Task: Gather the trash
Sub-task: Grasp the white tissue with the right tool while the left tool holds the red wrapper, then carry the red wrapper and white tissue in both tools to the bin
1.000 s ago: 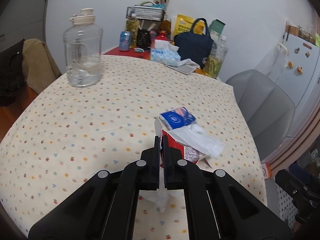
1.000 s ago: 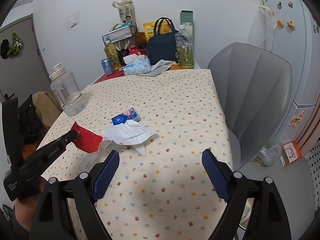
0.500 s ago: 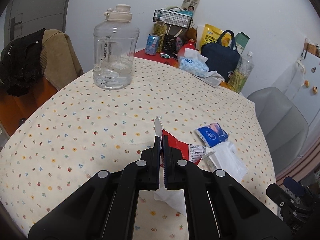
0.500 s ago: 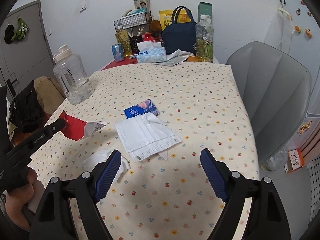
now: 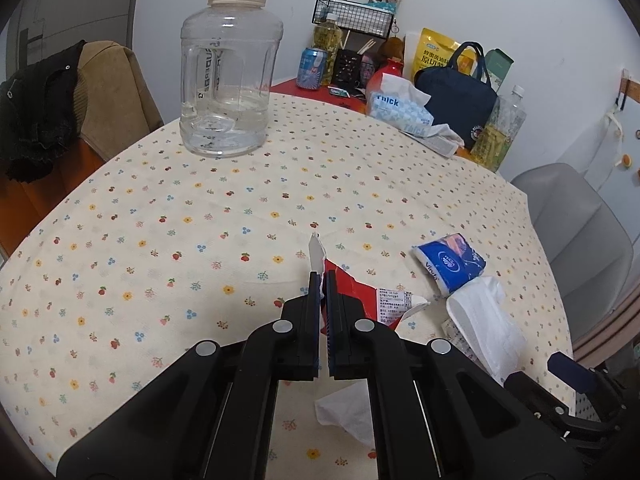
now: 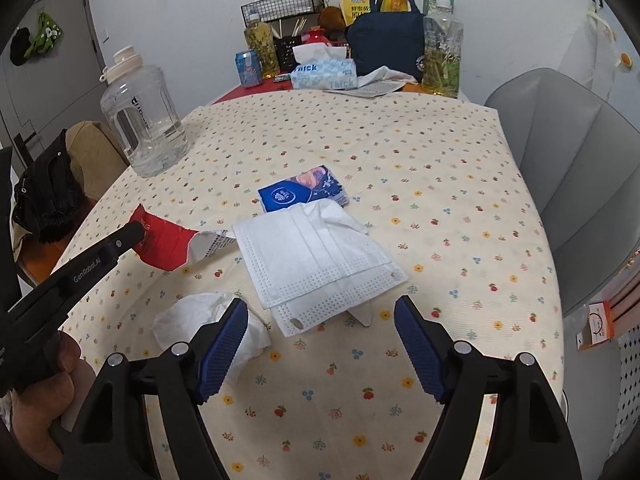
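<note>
The left gripper (image 5: 323,280) pinches the red wrapper (image 6: 166,246) above the table's (image 6: 440,184) left edge; the right gripper (image 6: 320,344), jaws closing on nothing, should drop squarely over the white mask (image 6: 316,256) mid-table; pinching its folded edge seems safest.

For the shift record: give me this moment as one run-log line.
left gripper: shut on red wrapper | right gripper: closing, empty, above face mask | crumpled tissue: on table

Setting: home dining corner. Evidence: table under a floral tablecloth (image 5: 200,220); 1 large water jug (image 5: 228,80); tissue box (image 6: 324,74); oil bottles, drink can (image 5: 312,68), lunch bag (image 6: 386,46); grey chair (image 6: 568,184); fridge magnets on the right.
</note>
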